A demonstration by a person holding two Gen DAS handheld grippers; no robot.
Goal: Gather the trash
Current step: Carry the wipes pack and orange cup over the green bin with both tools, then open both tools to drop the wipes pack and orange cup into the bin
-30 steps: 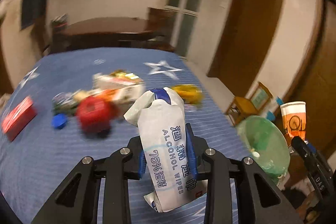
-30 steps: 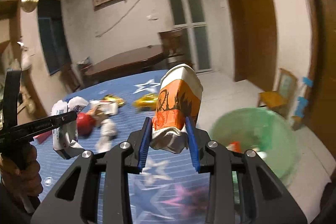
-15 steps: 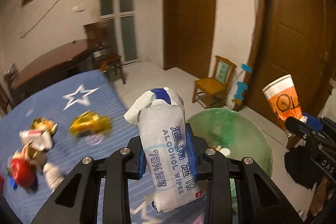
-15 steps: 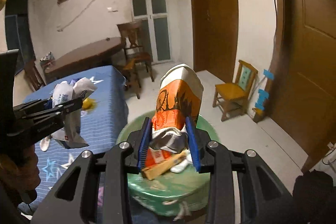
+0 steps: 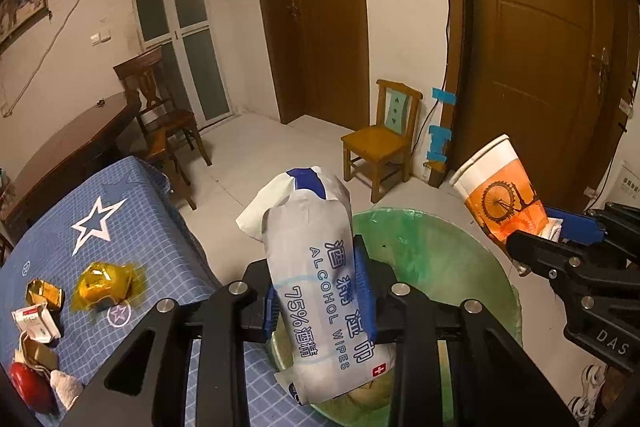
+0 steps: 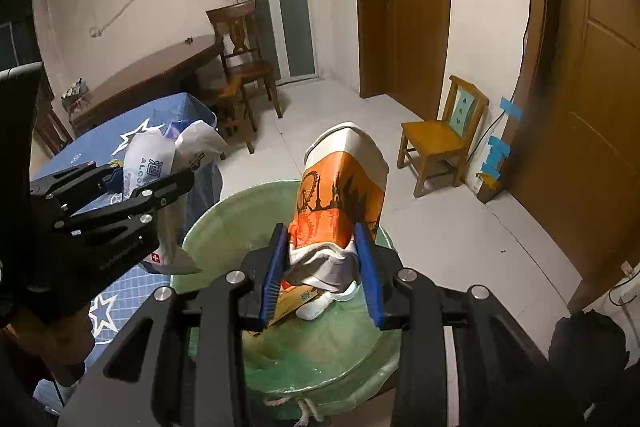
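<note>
- The left gripper [image 5: 320, 291] is clamped on a white alcohol wipes pack [image 5: 316, 267]; the blue pads press both sides of the pack, which stands upright between them.
- The pack hangs over the near rim of the green-lined trash bin [image 5: 440, 251], just beside the edge of the blue star-pattern tablecloth [image 5: 132, 227].
- The right gripper [image 6: 320, 275] pinches a crushed orange paper cup [image 6: 344, 187] at its base, directly above the bin opening [image 6: 224, 223].
- Discarded items lie in the bin bottom.
- Gold wrappers [image 5: 104, 283], a small carton [image 5: 36, 323] and a red object [image 5: 28, 385] lie on the tablecloth.
</note>
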